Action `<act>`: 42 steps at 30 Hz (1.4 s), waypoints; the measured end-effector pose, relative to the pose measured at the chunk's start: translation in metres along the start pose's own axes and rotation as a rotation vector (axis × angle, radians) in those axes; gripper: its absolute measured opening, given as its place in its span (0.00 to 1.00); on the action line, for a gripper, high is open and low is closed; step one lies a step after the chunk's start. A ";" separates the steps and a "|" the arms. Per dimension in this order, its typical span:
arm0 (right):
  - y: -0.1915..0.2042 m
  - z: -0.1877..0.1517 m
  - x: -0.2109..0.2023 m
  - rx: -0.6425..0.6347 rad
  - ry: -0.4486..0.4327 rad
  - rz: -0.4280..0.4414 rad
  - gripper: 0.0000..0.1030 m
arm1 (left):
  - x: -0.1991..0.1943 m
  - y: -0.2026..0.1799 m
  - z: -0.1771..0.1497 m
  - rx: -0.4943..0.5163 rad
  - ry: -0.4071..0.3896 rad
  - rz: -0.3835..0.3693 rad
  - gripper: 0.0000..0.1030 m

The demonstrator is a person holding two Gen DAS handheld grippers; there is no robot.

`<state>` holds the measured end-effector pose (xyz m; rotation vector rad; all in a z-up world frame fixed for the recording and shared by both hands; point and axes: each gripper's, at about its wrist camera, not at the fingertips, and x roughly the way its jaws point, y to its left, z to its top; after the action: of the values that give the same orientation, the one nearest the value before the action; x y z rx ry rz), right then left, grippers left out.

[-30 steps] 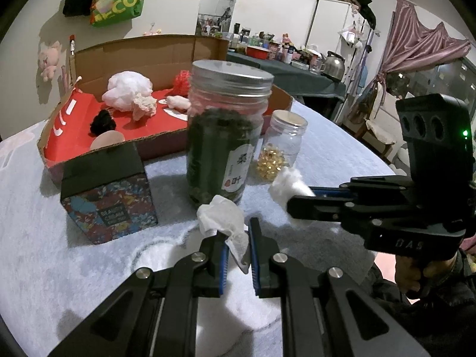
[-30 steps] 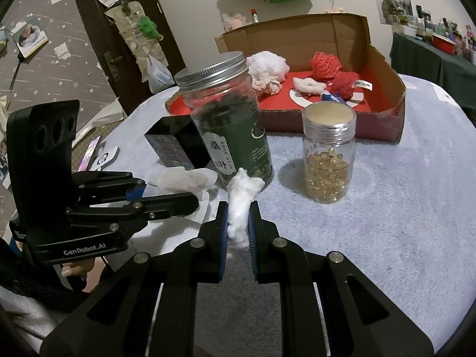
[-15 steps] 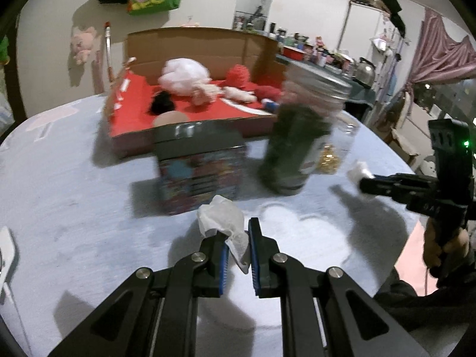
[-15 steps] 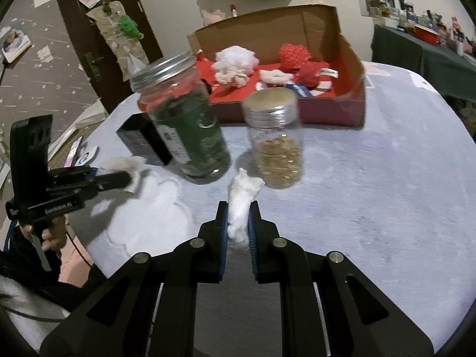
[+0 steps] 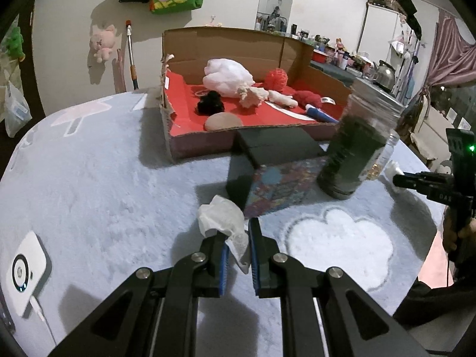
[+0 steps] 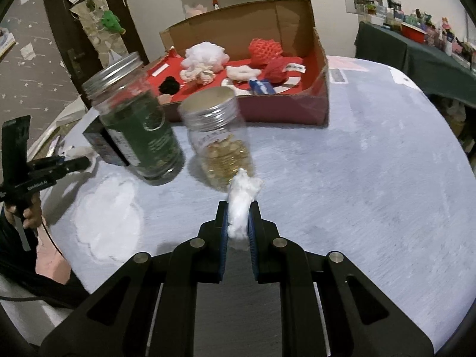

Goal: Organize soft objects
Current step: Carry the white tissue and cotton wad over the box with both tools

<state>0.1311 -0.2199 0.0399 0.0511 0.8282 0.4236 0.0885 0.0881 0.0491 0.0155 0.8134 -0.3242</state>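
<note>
Both hands have swung apart across the table since a second ago: from the left wrist view the tall clear jar of dark green leaves (image 5: 360,145), which stood dead ahead, now sits off to the right, and the shallow cardboard box with a red lining (image 5: 196,145) lies straight in front.

The left gripper (image 5: 238,247) stays clamped on a crumpled white tissue (image 5: 221,217), held clear of the pale blue fleecy table cover (image 5: 89,184). The right gripper (image 6: 238,223) is likewise shut tight on a fluffy white cotton wad (image 6: 242,199), just in front of the small clear jar of golden capsules (image 6: 220,145).

Neither soft piece has been set down yet. The box already holds other soft things, a white puff (image 5: 227,77) and a red mesh ball (image 5: 276,78) among them, so I judge it the likely drop place. With the left hand now facing its open front, the carry looks roughly halfway; the dark patterned square tin (image 5: 276,172) and the jars stand between grippers and box and need skirting.
</note>
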 end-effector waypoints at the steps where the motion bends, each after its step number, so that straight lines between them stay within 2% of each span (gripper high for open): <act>1: -0.002 0.002 0.000 -0.006 0.002 -0.006 0.12 | 0.002 0.003 0.001 0.002 0.001 -0.004 0.13; 10: -0.013 0.027 0.012 -0.105 0.029 -0.065 0.12 | 0.014 0.015 0.020 0.068 0.010 -0.019 0.13; 27: -0.017 0.088 0.021 -0.242 0.053 -0.054 0.12 | 0.018 0.016 0.081 0.238 0.005 -0.030 0.13; 33: -0.018 0.113 0.020 -0.245 0.044 0.005 0.12 | 0.026 0.003 0.110 0.286 0.001 -0.082 0.13; 39: -0.012 0.144 0.040 -0.222 0.074 0.119 0.12 | 0.055 -0.016 0.140 0.280 0.052 -0.170 0.13; 42: -0.003 0.154 0.054 -0.235 0.105 0.147 0.12 | 0.071 -0.026 0.151 0.275 0.090 -0.202 0.13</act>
<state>0.2757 -0.1833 0.1055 -0.1304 0.8753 0.6640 0.2335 0.0227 0.1051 0.2074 0.8560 -0.6287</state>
